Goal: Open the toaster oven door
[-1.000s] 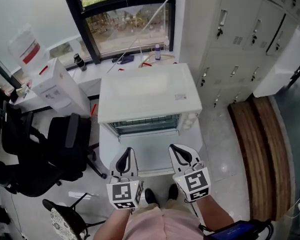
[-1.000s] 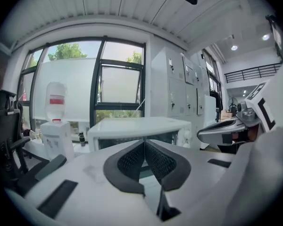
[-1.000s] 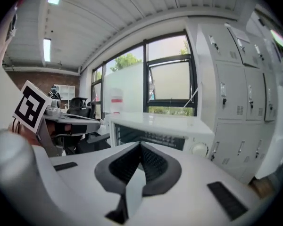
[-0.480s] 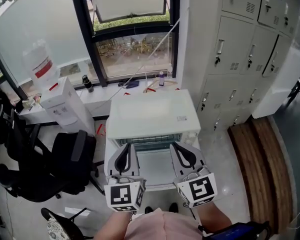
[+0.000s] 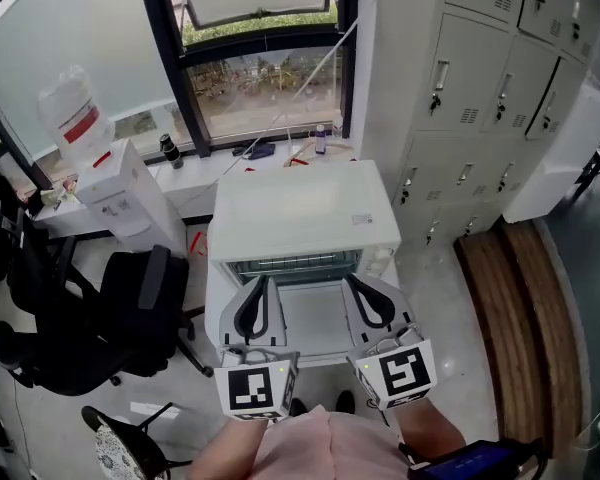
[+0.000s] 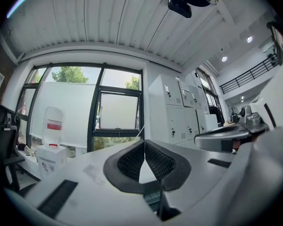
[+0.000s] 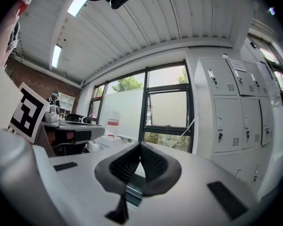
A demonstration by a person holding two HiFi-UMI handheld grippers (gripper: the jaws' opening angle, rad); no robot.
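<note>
While both clenched empty, left hand-held gripper [image 5: 258, 288], right hand-held gripper [image 5: 358, 286] just before toaster oven [image 5: 300, 223].

Toaster oven [image 5: 300, 213]: front opening unblocked, with a flat white surface [image 5: 315, 318] before it.
Left side: black office chair [image 5: 130, 313] crowds close.
Right side: open floor [image 5: 435, 268] reaching to lockers [image 5: 470, 98].
Rear: cluttered windowsill [image 5: 280, 153].

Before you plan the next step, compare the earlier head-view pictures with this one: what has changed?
Both grippers moved forward, away from the person: the left gripper and right gripper now sit close to the front of the white box-shaped toaster oven, having hung short of it before. Nothing was taken hold of or let go. Unchanged: both pairs of jaws shut and empty; the oven in place.
</note>
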